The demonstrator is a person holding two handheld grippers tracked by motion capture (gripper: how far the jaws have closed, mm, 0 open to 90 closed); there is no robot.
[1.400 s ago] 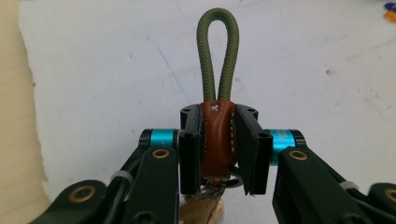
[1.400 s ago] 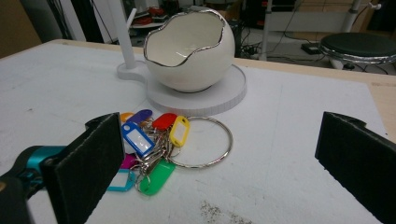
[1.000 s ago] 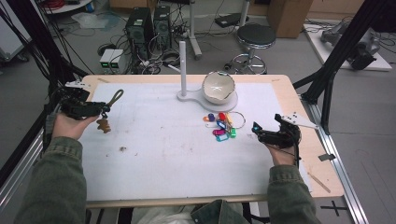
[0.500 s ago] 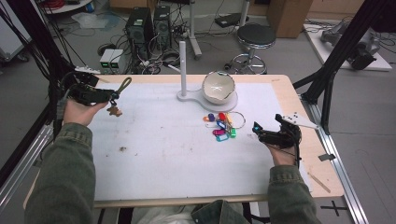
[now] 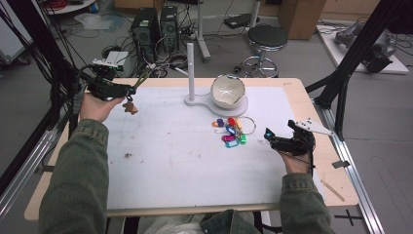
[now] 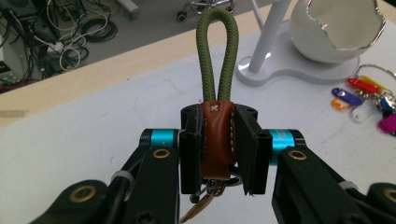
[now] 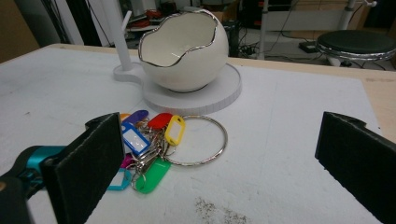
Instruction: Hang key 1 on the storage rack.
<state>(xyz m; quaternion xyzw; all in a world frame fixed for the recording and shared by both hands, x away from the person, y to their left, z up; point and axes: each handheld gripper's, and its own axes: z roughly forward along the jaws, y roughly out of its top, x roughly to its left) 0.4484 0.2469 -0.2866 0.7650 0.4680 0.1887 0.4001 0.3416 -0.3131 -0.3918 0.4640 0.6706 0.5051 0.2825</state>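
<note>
text: none legible | labels: key tags (image 7: 140, 140) blank or unreadable | brands: none

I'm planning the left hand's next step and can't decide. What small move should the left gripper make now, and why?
Probably carry it right, toward the white post. The left gripper is shut on the keychain's brown leather tab, and the green cord loop stands free above the jaws, apparently ready to go over the post.

Wooden surface (image 5: 297, 87) with a white mat (image 5: 180, 161) covering most of it. On the mat: a white stand (image 5: 214, 100) with a post and an egg-shaped bowl (image 5: 227, 91), plus a keyring of coloured tags (image 5: 231, 130) just in front of it.
</note>
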